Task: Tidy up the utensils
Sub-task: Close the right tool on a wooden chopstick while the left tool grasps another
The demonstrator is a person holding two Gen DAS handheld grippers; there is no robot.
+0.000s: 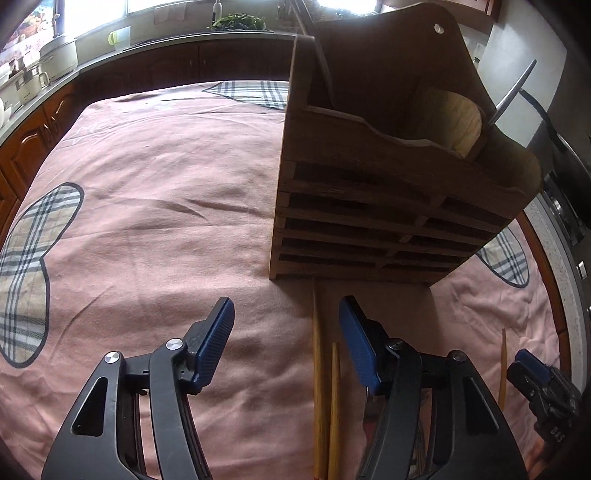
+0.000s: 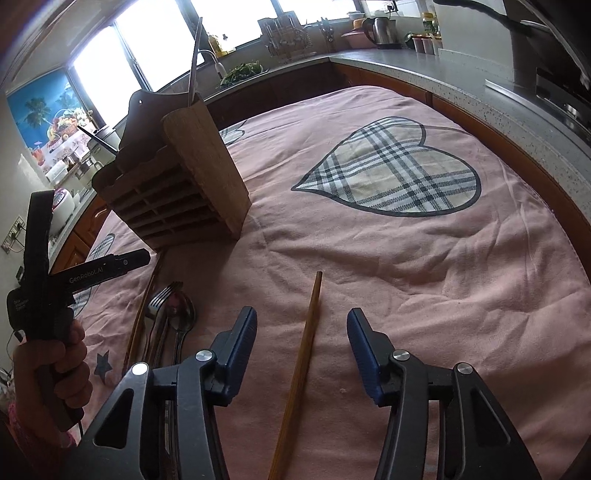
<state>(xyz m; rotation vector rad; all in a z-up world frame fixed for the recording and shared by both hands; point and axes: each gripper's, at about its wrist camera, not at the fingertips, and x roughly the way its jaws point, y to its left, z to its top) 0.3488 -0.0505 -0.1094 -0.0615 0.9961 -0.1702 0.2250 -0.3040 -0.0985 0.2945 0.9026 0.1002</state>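
Note:
A wooden utensil holder (image 1: 388, 192) (image 2: 173, 192) stands on the pink cloth, with a metal handle (image 1: 513, 92) sticking out of it. In the left wrist view my left gripper (image 1: 286, 306) is open just before the holder's base. Two wooden chopsticks (image 1: 318, 369) lie between its fingers, close to the right pad, untouched. My right gripper (image 2: 303, 315) is open over a single chopstick (image 2: 295, 387) that lies between its pads without contact. A fork (image 2: 162, 295), a spoon (image 2: 183, 314) and more chopsticks (image 2: 142, 306) lie to its left. A hand holds the left gripper (image 2: 140, 258) there.
The pink cloth (image 2: 406, 277) with plaid heart patches covers the table. Kitchen counters (image 2: 461, 74) ring it, with a kettle (image 2: 382, 31), a dish rack and pots. The right gripper (image 1: 532, 365) shows at the lower right of the left wrist view.

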